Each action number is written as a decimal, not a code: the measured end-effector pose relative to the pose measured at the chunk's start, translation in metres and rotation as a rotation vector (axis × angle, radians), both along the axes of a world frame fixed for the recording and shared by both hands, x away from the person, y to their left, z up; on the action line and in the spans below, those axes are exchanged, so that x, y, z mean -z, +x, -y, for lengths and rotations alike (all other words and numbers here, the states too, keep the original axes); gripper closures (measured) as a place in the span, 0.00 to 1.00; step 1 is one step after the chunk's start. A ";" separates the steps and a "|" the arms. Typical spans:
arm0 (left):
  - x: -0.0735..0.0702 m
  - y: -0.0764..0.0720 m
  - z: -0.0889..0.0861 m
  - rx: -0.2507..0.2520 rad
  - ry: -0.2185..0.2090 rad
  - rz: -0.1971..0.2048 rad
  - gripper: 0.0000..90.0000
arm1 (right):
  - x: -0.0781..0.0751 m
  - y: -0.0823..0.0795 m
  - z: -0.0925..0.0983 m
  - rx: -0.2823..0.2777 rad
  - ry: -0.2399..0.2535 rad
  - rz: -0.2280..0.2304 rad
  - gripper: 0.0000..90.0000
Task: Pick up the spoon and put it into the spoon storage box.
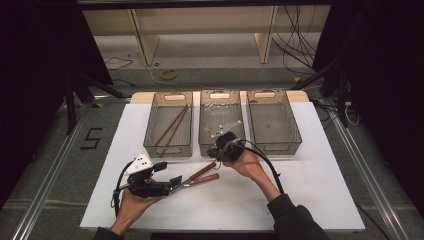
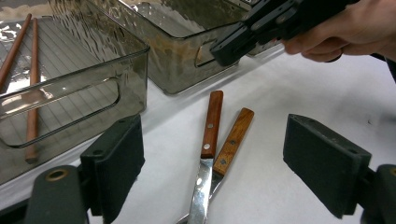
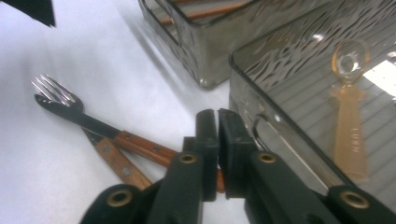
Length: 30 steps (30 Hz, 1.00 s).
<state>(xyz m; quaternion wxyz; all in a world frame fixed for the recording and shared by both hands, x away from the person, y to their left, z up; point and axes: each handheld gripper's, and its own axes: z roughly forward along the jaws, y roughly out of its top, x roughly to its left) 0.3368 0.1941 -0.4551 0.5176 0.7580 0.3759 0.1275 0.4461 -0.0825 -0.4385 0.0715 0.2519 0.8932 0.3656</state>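
Observation:
Two wooden-handled utensils lie crossed on the white table: a fork [image 3: 52, 88] and a flat-bladed knife [image 2: 201, 186], seen together in the high view as the utensils [image 1: 202, 175]. My left gripper [image 1: 169, 174] [image 2: 212, 172] rests low on the table, open, its jaws standing to either side of the metal blades without touching them. My right gripper [image 1: 217, 154] [image 3: 217, 116] hovers just over the handle ends, by the front wall of the middle bin [image 1: 220, 146]. Its jaws are shut together with nothing between them.
Three smoky clear bins stand in a row at the table's back. The left bin [image 1: 167, 150] holds two brown chopsticks [image 1: 171, 125]. In the middle bin lies an amber plastic spoon [image 3: 348, 116]. The right bin [image 1: 274, 146] looks bare. White table [image 1: 300, 200] stretches to the right.

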 end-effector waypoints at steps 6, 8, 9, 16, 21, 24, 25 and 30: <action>0.000 0.000 0.000 -0.001 -0.002 0.000 0.22 | 0.016 0.005 -0.007 0.003 -0.046 -0.008 1.00; 0.000 0.000 0.000 -0.002 -0.002 0.000 0.22 | 0.021 0.007 -0.008 0.008 -0.055 -0.009 1.00; 0.000 0.000 0.000 0.000 0.000 -0.001 0.22 | 0.023 0.007 -0.009 0.013 -0.059 -0.015 1.00; 0.000 0.000 0.000 0.000 0.001 0.000 0.22 | 0.034 0.012 -0.006 0.031 -0.076 -0.020 1.00; 0.000 0.000 0.000 0.000 0.001 -0.001 0.22 | 0.038 0.014 -0.006 0.039 -0.079 -0.024 1.00; 0.000 0.000 0.000 0.000 0.000 -0.001 0.22 | 0.040 0.014 -0.008 0.049 -0.085 -0.031 1.00; 0.000 0.000 0.000 0.000 0.000 -0.001 0.22 | 0.041 0.015 -0.008 0.043 -0.086 -0.028 1.00; 0.000 0.001 0.000 -0.002 -0.001 -0.003 0.22 | 0.044 0.016 -0.010 0.040 -0.090 -0.032 1.00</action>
